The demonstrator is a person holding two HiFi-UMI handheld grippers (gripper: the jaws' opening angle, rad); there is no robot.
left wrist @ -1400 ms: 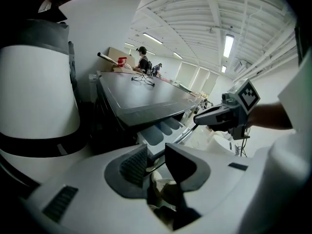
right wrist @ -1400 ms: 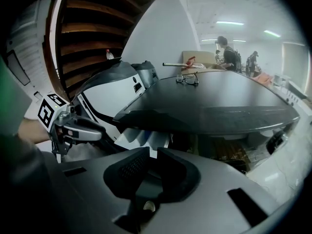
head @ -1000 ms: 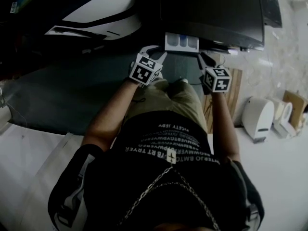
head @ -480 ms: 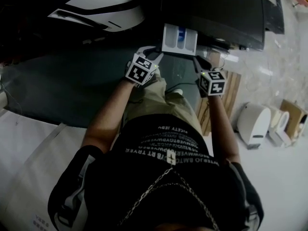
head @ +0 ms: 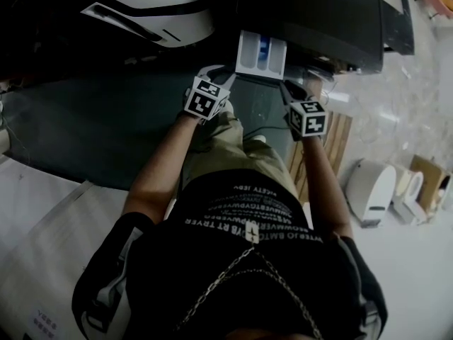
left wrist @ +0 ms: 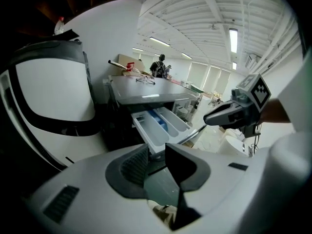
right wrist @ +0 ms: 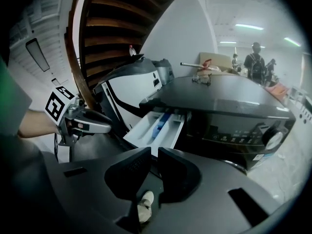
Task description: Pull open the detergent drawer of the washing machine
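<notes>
**Detergent drawer, partly extended.** The detergent drawer (head: pixel 260 54) projects from the upper left of the dark washing machine (head: pixel 318 13) toward the person. It stands visibly farther out than a second ago, when only a short stub showed past the machine's front. Its white compartments and blue insert (head: pixel 264 48) are now exposed from above. Both grippers have drawn back toward the person along with it. By this reading the pull is largely accomplished, though the drawer may have some travel left.

**Left gripper** (head: pixel 225 71). It lies just beside the drawer's front left corner. In the left gripper view its jaws stand moderately apart, with the drawer's front lip (left wrist: pixel 157 152) at the mouth of the gap. Whether either pad actually bears on that lip cannot be settled from these views. No firm clamp is evident.

**Right gripper** (head: pixel 289 89). It hangs near the drawer's front right corner, apart from it. In the right gripper view its jaws leave only a narrow slit. Nothing is held there, and only the person's shoe (right wrist: pixel 144 201) shows far below, past the jaws.
</notes>
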